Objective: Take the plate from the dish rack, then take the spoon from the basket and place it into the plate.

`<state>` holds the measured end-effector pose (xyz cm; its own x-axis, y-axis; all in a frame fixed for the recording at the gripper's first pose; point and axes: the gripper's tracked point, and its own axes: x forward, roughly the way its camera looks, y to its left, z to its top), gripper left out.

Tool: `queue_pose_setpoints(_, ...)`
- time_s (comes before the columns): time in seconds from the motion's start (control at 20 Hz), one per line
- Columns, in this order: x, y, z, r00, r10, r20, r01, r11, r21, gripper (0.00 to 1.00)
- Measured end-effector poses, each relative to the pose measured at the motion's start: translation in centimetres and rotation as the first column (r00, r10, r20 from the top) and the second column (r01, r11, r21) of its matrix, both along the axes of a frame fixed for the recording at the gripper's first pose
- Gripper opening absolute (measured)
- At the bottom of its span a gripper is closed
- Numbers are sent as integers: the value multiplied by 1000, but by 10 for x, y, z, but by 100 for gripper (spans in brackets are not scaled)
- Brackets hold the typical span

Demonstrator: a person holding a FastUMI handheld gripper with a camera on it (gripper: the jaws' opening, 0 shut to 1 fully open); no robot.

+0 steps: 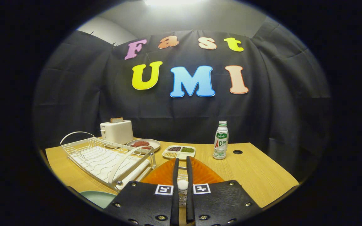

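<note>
Claw (182, 163): fingers nearly together, pinching white spoon (183, 184) over orange basket (200, 174) | green plate (97, 197) lay on desk (256, 169), left of claw, ready to receive | dish rack (105, 157) emptied.

We see a staged recording booth dressed as a kitchen: black cloth wall (74, 94), wooden table (256, 169) with toaster (117, 131), dish rack (105, 158), drink bottle (221, 141).
</note>
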<state>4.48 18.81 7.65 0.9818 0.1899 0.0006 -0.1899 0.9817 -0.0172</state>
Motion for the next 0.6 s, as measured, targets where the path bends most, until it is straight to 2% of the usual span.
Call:
queue_pose_setpoints(0.25,-13,-5,45,1000,-4,14,4,1000,-4,9)
queue_pose_setpoints(0.6,-62,10,116,999,33,20,-32,999,-25,9)
